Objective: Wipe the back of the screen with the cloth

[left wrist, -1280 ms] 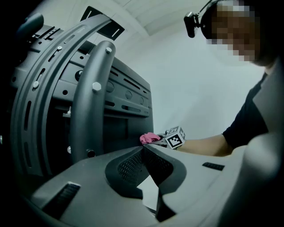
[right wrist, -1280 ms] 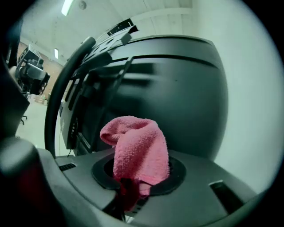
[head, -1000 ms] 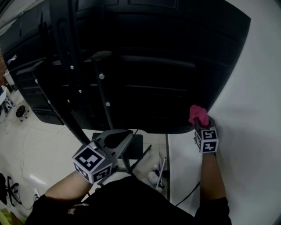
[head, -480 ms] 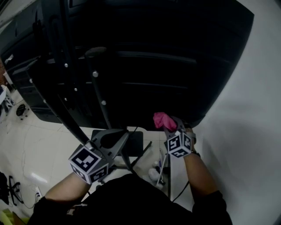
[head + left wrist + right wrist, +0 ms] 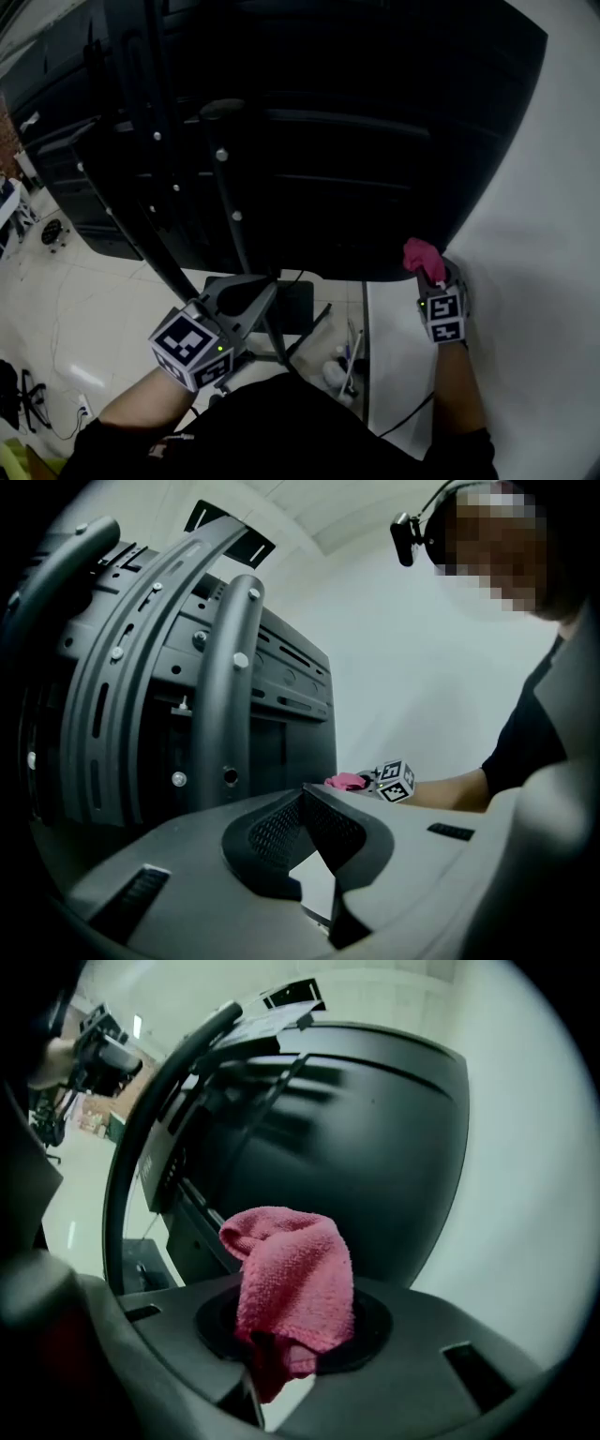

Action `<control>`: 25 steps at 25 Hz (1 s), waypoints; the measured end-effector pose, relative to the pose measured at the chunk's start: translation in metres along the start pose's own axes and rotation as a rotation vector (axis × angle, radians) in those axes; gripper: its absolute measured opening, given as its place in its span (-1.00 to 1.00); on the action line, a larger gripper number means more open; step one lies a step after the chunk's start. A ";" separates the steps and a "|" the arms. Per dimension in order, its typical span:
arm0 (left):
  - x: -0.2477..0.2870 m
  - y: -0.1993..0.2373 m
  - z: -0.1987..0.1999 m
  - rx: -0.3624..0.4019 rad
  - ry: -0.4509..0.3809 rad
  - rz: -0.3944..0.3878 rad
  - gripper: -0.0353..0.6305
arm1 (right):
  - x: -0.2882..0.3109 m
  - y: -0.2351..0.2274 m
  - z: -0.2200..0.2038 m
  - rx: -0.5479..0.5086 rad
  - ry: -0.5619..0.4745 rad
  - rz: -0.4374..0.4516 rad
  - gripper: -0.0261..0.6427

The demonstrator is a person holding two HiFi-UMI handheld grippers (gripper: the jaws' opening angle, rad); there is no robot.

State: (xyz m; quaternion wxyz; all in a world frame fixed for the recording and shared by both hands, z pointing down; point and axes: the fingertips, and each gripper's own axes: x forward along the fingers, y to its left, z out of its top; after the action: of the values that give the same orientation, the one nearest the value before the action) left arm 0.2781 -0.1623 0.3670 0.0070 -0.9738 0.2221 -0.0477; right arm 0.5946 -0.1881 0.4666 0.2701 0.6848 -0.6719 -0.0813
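Note:
The screen's black back [image 5: 356,141] fills the top of the head view, with its dark stand arms [image 5: 230,187] bolted on at the left. My right gripper [image 5: 429,272] is shut on a pink cloth [image 5: 422,255], which sits at the screen's lower right edge. In the right gripper view the cloth [image 5: 291,1279] bunches up between the jaws, in front of the curved back [image 5: 375,1129]. My left gripper [image 5: 246,298] hangs low beside the stand, shut with nothing in it. From the left gripper view [image 5: 305,803] the stand post [image 5: 230,686] rises just beyond the jaws and the cloth [image 5: 345,781] shows far off.
A white wall [image 5: 544,281] runs close along the right of the screen. The stand's black base plate [image 5: 281,305] rests on the tiled floor [image 5: 75,309]. A white tabletop edge [image 5: 394,356] lies below my right hand, with small bottles [image 5: 337,370] beside it.
My right gripper carried the cloth left along the screen's bottom edge, then back right to the lower right corner. The left gripper has stayed about where it was.

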 end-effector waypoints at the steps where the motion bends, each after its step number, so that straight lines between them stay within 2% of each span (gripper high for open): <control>1: -0.006 0.007 0.005 0.009 -0.013 0.020 -0.90 | -0.009 0.009 0.025 0.043 -0.066 0.043 -0.58; 3: -0.024 0.025 0.018 0.031 -0.041 0.067 -0.90 | -0.032 0.032 0.082 0.116 -0.210 0.156 -0.58; 5: -0.044 0.040 0.030 0.036 -0.052 0.105 -0.90 | -0.055 0.055 0.133 0.142 -0.336 0.268 -0.58; 9: -0.095 0.071 0.062 0.048 -0.100 0.143 -0.90 | -0.098 0.113 0.228 0.123 -0.539 0.478 -0.58; 12: -0.162 0.113 0.102 0.115 -0.159 0.144 -0.90 | -0.123 0.178 0.316 0.057 -0.637 0.541 -0.58; 16: -0.254 0.205 0.150 0.229 -0.188 0.173 -0.90 | -0.129 0.260 0.452 -0.055 -0.748 0.495 -0.58; 20: -0.347 0.313 0.194 0.267 -0.262 0.274 -0.90 | -0.129 0.339 0.593 -0.125 -0.835 0.446 -0.58; 22: -0.379 0.345 0.209 0.272 -0.292 0.308 -0.90 | -0.125 0.359 0.647 -0.188 -0.828 0.370 -0.58; 25: -0.404 0.368 0.214 0.255 -0.310 0.306 -0.90 | -0.096 0.367 0.713 -0.300 -0.772 0.212 -0.58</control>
State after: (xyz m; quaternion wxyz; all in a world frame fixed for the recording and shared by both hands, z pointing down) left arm -0.2224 -0.3206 0.1052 0.1708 -0.9158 0.3554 0.0764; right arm -0.0739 -0.2631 0.0186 0.1023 0.4844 -0.7711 -0.4004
